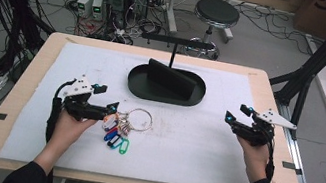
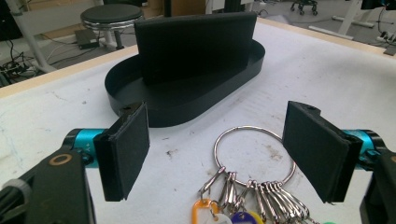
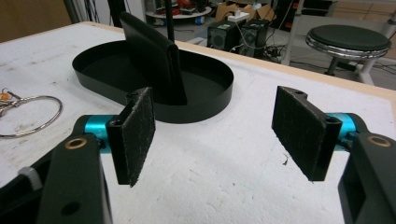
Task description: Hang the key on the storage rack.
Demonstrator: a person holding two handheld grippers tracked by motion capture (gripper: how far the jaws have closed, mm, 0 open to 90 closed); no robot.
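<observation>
Left gripper: your jaws stand wide apart with nothing between the pads; they flank the key ring without touching it.
Right gripper: your jaws are spread just as wide, over bare white mat, holding nothing.
Key ring: a large steel loop lying flat on the mat, just ahead of your left jaws; clips and coloured tags hang off its near side.
Tray: a black oval dish with an upright black divider and a thin T-shaped post, beyond the ring, mid-table.
Mat: white, scuffed, covering the wooden table.
Hands: your right hand rests well apart from the ring, near the table's right edge.
</observation>
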